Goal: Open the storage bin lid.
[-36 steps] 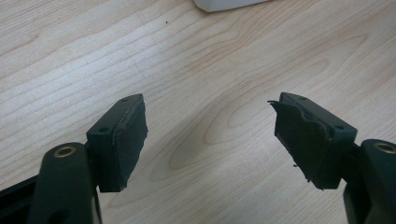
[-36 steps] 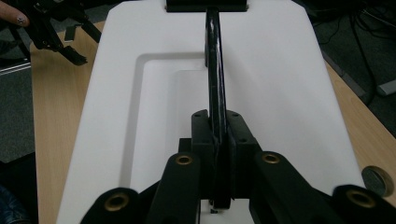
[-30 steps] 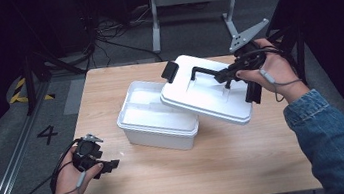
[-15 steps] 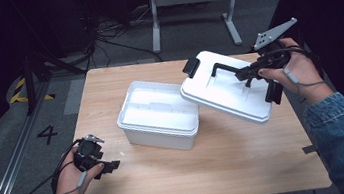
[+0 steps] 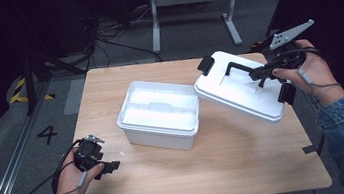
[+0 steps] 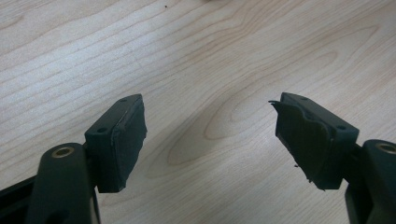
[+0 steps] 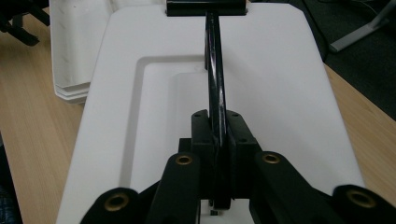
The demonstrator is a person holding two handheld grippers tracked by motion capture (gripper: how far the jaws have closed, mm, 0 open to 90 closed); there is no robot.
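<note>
Right gripper (image 7: 217, 140) fingers hide lid (image 7: 280, 93) handle's (image 7: 214, 70) middle.

We see bare table (image 5: 230, 170) across the lower frame, open passage from left edge to right. The open box (image 5: 159, 113) blocks the center; the lid (image 5: 240, 90), tilted at center right, closes the space just beside it. A narrow strip stays free behind both.

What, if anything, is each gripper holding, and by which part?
The right gripper is clamped on the black handle of the white lid. The left gripper holds nothing; its jaws are open.
</note>
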